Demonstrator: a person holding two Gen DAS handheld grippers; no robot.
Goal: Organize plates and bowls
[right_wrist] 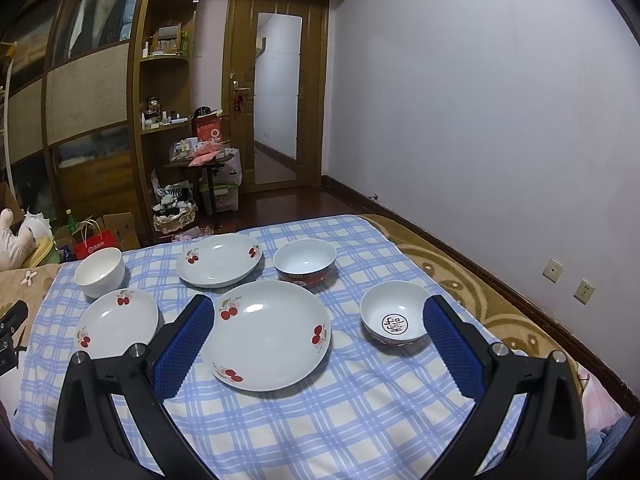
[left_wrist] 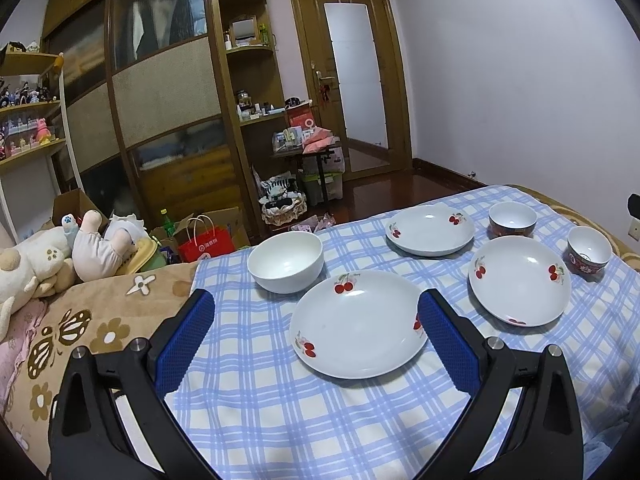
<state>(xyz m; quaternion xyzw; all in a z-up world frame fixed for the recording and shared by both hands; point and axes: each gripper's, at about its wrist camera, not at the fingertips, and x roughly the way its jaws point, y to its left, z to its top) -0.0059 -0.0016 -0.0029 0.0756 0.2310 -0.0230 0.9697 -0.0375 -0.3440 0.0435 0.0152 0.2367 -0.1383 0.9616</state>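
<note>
Left claw (left_wrist: 316, 304) spread above near white cherry-print plate (left_wrist: 359, 323), plain white bowl (left_wrist: 285, 262) beside, right claw (right_wrist: 319, 308) spread, black-character seal inside red-rimmed bowl (right_wrist: 395, 314) legible only there

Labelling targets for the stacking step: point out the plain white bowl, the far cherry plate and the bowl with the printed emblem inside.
plain white bowl (left_wrist: 285, 263): left wrist view, inner wall.
far cherry plate (right_wrist: 219, 260): right wrist view, bare centre.
emblem bowl (right_wrist: 394, 325): right wrist view, emblem at the bottom.
</note>
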